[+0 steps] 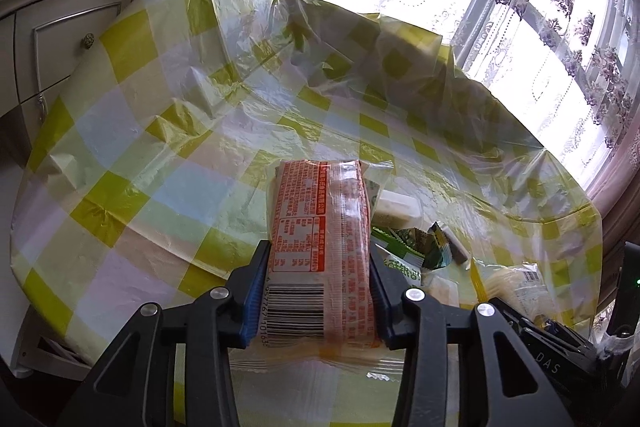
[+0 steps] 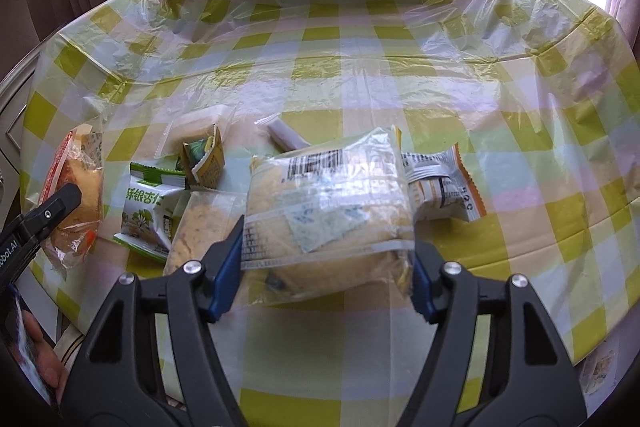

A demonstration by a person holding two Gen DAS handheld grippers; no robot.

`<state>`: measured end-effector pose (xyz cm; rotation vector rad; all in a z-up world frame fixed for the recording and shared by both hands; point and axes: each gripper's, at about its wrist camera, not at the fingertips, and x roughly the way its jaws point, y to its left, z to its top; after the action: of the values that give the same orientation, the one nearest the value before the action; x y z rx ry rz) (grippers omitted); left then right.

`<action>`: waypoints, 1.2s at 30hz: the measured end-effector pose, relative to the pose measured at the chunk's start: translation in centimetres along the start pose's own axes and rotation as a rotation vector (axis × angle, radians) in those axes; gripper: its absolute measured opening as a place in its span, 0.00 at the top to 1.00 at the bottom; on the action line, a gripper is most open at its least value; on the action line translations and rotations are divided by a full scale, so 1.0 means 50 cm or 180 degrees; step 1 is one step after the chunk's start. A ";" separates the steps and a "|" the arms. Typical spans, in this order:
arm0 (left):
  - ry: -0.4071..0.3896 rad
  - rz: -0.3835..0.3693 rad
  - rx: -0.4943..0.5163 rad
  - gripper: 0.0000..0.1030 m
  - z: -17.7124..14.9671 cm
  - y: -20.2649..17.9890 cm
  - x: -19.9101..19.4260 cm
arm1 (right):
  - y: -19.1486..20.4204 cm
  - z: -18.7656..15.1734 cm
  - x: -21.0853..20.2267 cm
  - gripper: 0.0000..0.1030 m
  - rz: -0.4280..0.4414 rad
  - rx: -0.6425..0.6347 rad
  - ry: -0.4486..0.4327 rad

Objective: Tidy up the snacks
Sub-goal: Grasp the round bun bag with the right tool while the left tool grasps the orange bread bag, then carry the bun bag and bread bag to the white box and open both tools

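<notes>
My left gripper (image 1: 318, 291) is shut on an orange-printed bread packet (image 1: 318, 235) and holds it above the table. That packet also shows at the left of the right wrist view (image 2: 74, 195). My right gripper (image 2: 328, 267) has its jaws against both sides of a clear bag of yellow bread (image 2: 328, 203) with a barcode. Several snacks lie on the table beside it: a green-and-white packet (image 2: 146, 211), a small green-and-yellow packet (image 2: 202, 161), a clear bag of crumbly snack (image 2: 202, 227), a white stick (image 2: 286, 137) and an orange-and-white packet (image 2: 444, 183).
The round table (image 2: 440, 75) wears a yellow-green checked plastic cloth with wrinkled edges. A white cabinet (image 1: 60, 39) stands at the far left. A bright window with flowered lace curtains (image 1: 540, 7) lies behind the table.
</notes>
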<state>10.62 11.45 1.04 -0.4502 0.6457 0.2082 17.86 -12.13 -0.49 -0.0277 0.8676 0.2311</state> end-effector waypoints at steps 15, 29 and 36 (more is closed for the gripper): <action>-0.0332 0.0230 0.0228 0.56 -0.020 -0.074 -0.098 | -0.053 -0.028 -0.091 0.31 0.0209 0.0185 -0.0235; -0.0170 -0.0044 0.0491 0.57 -0.073 -0.191 -0.146 | -0.121 -0.067 -0.146 0.31 0.0264 0.0352 -0.0254; -0.0043 -0.0222 0.0701 0.57 -0.104 -0.264 -0.156 | -0.177 -0.085 -0.178 0.31 0.0261 0.0481 -0.0254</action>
<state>6.00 -3.02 6.70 -0.2588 0.6306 0.0728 10.97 -22.95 2.90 0.1572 0.8056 0.2412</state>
